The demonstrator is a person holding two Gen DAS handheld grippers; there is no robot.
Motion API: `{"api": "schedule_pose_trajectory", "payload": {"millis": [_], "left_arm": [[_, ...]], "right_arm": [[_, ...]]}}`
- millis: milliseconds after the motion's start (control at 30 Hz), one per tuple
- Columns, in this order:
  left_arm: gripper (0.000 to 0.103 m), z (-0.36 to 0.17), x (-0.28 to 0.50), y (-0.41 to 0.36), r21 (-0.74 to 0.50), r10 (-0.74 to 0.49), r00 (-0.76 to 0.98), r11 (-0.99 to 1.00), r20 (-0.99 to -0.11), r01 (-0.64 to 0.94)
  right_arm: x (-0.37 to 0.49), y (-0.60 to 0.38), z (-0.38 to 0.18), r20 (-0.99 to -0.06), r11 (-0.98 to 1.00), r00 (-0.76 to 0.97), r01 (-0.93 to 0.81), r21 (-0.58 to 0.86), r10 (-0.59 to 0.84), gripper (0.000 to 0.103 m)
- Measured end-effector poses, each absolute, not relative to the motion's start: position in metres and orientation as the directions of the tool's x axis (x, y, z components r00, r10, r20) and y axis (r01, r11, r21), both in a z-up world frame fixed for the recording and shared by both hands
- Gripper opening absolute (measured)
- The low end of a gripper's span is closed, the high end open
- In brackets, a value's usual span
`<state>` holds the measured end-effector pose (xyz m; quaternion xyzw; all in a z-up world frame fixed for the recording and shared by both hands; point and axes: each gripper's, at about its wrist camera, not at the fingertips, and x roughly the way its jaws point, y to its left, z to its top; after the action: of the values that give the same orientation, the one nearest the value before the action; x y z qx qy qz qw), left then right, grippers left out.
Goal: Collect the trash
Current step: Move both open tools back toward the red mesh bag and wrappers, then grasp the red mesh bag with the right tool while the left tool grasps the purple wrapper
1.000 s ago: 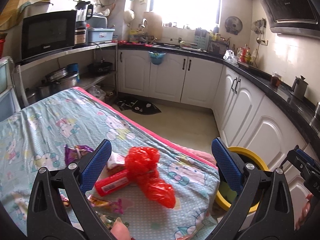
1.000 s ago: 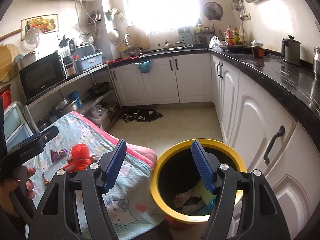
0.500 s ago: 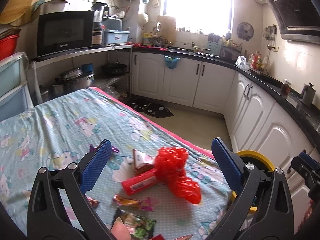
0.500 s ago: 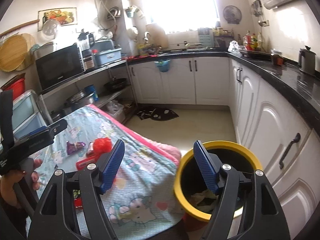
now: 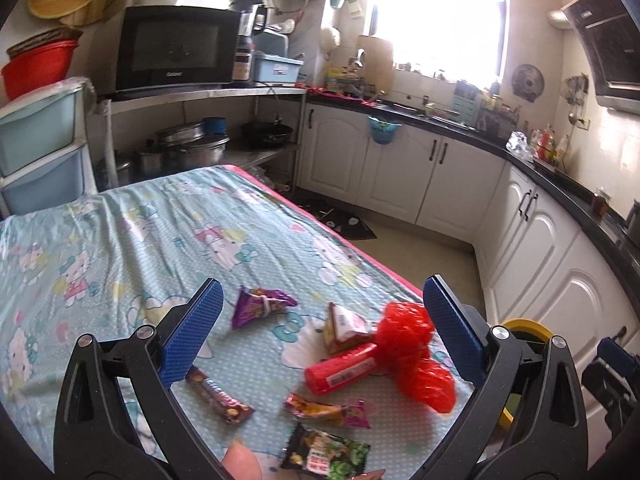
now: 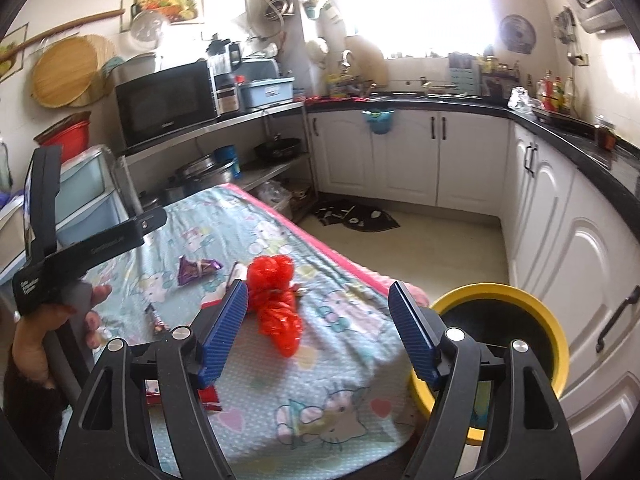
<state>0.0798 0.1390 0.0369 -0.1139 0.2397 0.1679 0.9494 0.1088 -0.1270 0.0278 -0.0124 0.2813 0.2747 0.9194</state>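
Trash lies on a table with a Hello Kitty cloth (image 5: 168, 232): a red plastic bag (image 5: 416, 356), a red tube (image 5: 340, 370), a purple wrapper (image 5: 258, 306), a small carton (image 5: 340, 328), a brown bar wrapper (image 5: 220, 394), an orange wrapper (image 5: 326, 406) and a green packet (image 5: 326, 454). My left gripper (image 5: 320, 336) is open and empty above them. My right gripper (image 6: 320, 328) is open and empty over the table's right end, close to the red bag (image 6: 276, 300). The yellow-rimmed bin (image 6: 512, 320) stands on the floor to the right of the table.
White cabinets (image 6: 560, 216) with a black counter run along the back and right. A shelf with a microwave (image 5: 176, 48) and pots stands behind the table. Plastic drawers (image 5: 36, 148) stand at the left. A dark mat (image 6: 356, 214) lies on the floor.
Both grippers have drawn back and swung left, away from the bin and over the table. More of the trash on the cloth has come into view. Both stay open.
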Motion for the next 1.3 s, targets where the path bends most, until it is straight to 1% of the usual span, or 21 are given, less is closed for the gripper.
{"api": "schedule_pose_trajectory", "payload": {"millis": [333,500,733,900,1100,1133,1200,1267,1300], "left_arm": [[0.092,0.023,0.081,0.172,-0.123,0.312,0.790,0.892,-0.528,-0.435],[0.092,0.004,0.094,0.187,-0.082,0.324,0.750,0.890,-0.576,-0.448],[0.092,-0.028,0.125,0.212,-0.015,0.318,0.680,0.900,-0.661,-0.435],[0.092,-0.045,0.146,0.230,-0.043,0.251,0.661,0.918,-0.708,-0.395],[0.092,-0.063,0.165,0.242,-0.076,0.172,0.640,0.937,-0.749,-0.341],[0.091,-0.066,0.167,0.245,-0.094,0.158,0.635,0.934,-0.757,-0.345],[0.084,-0.069,0.170,0.249,-0.118,0.136,0.629,0.931,-0.765,-0.345],[0.076,-0.073,0.174,0.249,-0.118,0.131,0.621,0.932,-0.773,-0.343],[0.073,-0.075,0.176,0.249,-0.119,0.126,0.618,0.933,-0.776,-0.340]], "right_arm": [[0.116,-0.097,0.019,-0.547,0.820,0.653,-0.561,0.114,0.523,0.072],[0.121,-0.083,0.011,-0.563,0.805,0.634,-0.584,0.102,0.531,0.072],[0.137,-0.065,-0.013,-0.620,0.795,0.592,-0.601,0.086,0.515,0.072],[0.152,-0.058,-0.034,-0.664,0.798,0.558,-0.595,0.098,0.498,0.072],[0.166,-0.050,-0.049,-0.691,0.797,0.533,-0.595,0.105,0.489,0.072],[0.169,-0.048,-0.051,-0.695,0.797,0.530,-0.594,0.104,0.486,0.072],[0.174,-0.045,-0.054,-0.703,0.796,0.521,-0.595,0.107,0.484,0.072],[0.179,-0.041,-0.060,-0.715,0.795,0.504,-0.595,0.120,0.485,0.072],[0.182,-0.039,-0.064,-0.723,0.794,0.492,-0.595,0.129,0.486,0.072]]}}
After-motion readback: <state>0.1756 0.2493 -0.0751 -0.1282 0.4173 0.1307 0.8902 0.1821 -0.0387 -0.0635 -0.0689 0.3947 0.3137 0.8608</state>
